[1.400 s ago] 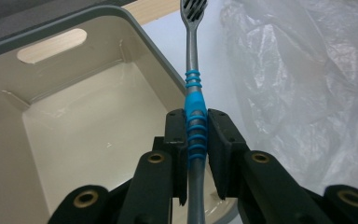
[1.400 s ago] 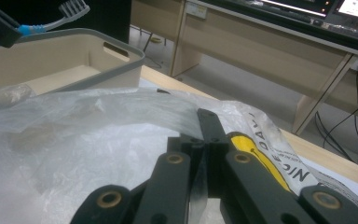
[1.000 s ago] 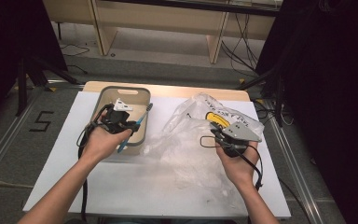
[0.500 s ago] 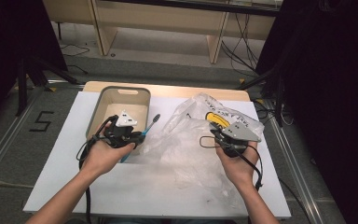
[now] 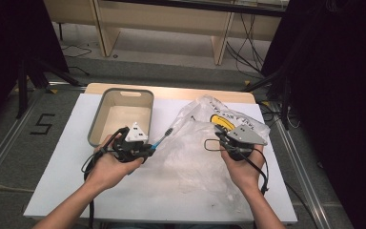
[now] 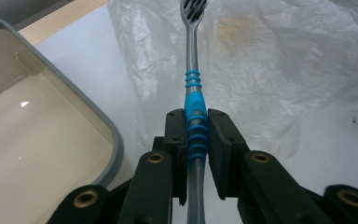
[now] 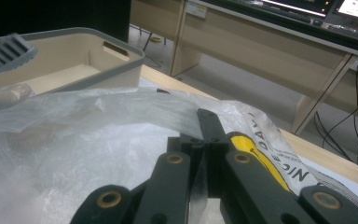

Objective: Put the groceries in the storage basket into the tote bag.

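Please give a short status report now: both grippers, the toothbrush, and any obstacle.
Left gripper shut on toothbrush, head toward plastic bag. Right gripper shut on bag's edge. Bin beside left gripper; path to bag looks free.

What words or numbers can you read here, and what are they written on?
"5": black mark on the grey floor left of the table.
"NICE DAY": black print on the plastic bag; some letters are hidden in folds.
Other print on the bag, by its yellow face: too small to read.

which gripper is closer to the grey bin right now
Left. The left gripper, holding a toothbrush, sits just beside the bin; the right gripper is across the table, pinching the plastic bag.
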`<state>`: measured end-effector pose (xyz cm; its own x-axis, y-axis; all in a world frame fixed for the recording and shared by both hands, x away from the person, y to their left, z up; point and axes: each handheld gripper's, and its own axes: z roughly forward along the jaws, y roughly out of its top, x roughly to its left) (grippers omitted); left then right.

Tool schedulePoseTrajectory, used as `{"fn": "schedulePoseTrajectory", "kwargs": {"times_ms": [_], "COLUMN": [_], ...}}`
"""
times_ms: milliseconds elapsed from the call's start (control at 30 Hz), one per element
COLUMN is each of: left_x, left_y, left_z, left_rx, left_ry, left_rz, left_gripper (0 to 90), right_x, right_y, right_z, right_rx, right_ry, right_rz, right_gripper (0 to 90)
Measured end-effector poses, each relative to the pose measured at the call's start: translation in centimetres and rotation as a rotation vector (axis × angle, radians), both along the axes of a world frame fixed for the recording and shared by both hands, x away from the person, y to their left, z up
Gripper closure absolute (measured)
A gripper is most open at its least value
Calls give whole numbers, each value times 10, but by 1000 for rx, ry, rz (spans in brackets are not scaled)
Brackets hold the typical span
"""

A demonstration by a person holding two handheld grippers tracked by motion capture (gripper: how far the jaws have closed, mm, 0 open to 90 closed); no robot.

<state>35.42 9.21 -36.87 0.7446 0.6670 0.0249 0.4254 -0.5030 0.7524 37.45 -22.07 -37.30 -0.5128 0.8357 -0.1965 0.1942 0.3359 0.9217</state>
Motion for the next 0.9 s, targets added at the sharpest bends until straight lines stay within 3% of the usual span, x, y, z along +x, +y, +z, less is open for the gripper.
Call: {"fn": "schedulePoseTrajectory", "kwargs": {"times_ms": [400,900], "left_x": [-10,-7], "left_y": [-28,-59], "left_z": [-12,-29], "left_rx": [50,101], "left_ry": [28,49], "left_rz": [-64,-89], "left_gripper": [780,780], "right_x": [0,-1], "right_y": [0,1], "right_z": [0,0], "right_rx": [2,2], "right_ry": [-3,-2], "right_rz": [0,2], "right_gripper": [900,900]}}
